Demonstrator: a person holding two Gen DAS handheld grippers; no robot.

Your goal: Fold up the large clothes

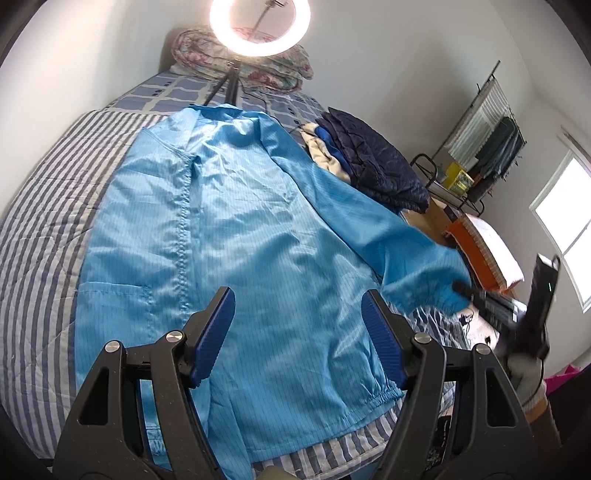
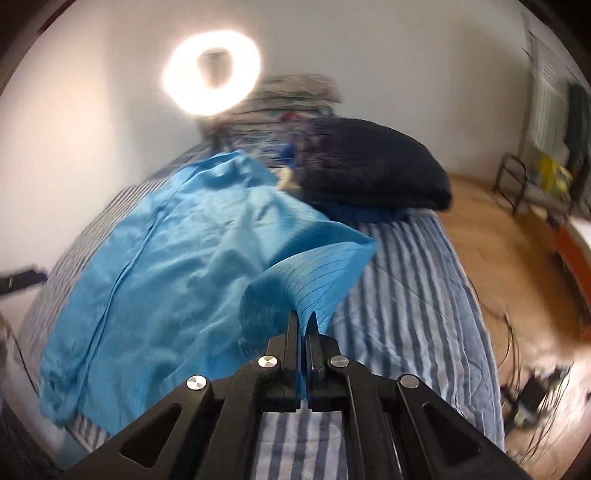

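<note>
Pinching a fold of sleeve cloth, the right gripper (image 2: 303, 325) is holding its jaws closed on the light blue jacket (image 1: 236, 229). Left gripper (image 1: 299, 336) is hovering with jaws wide above the hem. Jacket is lying front-up, wrinkled, across the striped bed (image 1: 40, 206); folded dark clothes (image 1: 373, 162) are sitting near the bed's right edge. Right view is blurring.

white walls, lit ring light (image 1: 259, 27), striped bed (image 2: 417, 280), wood floor (image 2: 491, 236), bright window (image 1: 565, 221) at right

Lt blue pinstriped coat (image 1: 240, 229); blue/white striped bedspread (image 1: 40, 236).
</note>
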